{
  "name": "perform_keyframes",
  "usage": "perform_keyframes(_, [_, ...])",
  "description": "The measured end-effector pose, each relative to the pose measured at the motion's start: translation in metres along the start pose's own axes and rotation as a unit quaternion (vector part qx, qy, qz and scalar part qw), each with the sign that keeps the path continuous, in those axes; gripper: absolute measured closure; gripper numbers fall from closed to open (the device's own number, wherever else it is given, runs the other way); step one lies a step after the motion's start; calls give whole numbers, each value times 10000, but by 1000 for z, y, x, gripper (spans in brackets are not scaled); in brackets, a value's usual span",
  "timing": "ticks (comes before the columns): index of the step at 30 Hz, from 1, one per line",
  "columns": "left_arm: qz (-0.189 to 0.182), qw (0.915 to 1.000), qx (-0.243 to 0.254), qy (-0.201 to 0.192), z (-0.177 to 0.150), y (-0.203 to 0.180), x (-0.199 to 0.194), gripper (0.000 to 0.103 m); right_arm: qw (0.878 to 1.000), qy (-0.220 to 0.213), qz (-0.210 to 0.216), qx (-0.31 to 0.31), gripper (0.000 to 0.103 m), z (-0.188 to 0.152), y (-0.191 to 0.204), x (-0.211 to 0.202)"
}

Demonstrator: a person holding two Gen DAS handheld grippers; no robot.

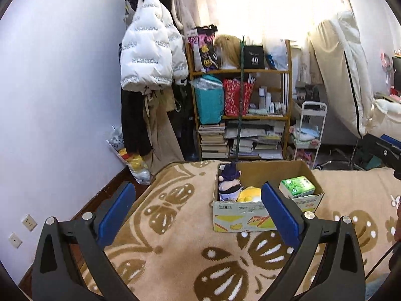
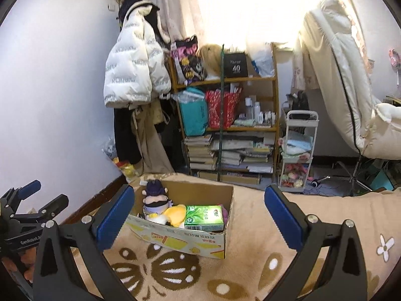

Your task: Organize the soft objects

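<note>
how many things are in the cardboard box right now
3 in view: a doll at the left end, a yellow plush toy in the middle, a green tissue pack at the right end. More may lie hidden underneath.

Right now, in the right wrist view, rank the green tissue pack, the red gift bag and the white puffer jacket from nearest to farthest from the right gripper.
1. Green tissue pack: in the cardboard box, just ahead.
2. Red gift bag: middle shelf, across the room.
3. White puffer jacket: hanging high, upper left; roughly as far as the bag, too close to call.
</note>
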State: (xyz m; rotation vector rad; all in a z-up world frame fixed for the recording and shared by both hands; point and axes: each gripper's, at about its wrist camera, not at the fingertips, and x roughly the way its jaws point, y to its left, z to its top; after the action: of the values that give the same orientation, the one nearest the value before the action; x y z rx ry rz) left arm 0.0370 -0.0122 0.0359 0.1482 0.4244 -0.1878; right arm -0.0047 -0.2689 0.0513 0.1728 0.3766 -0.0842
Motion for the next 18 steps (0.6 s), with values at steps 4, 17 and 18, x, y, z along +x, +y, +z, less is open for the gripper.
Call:
perform_keyframes(4, [7, 9999, -122, -2, 0, 7, -15, 4, 9998, -121, -67, -123, 0, -2, 4, -17])
perform_keyframes(17, [163, 9994, -207, -235, -14, 15, -54, 4, 9994, -325, -94, 61, 0, -11, 0, -54])
perform_keyframes(18, [135, 9994, -226, -234, -15, 15, -55, 4, 9994, -328, -92, 100, 0, -12, -2, -55])
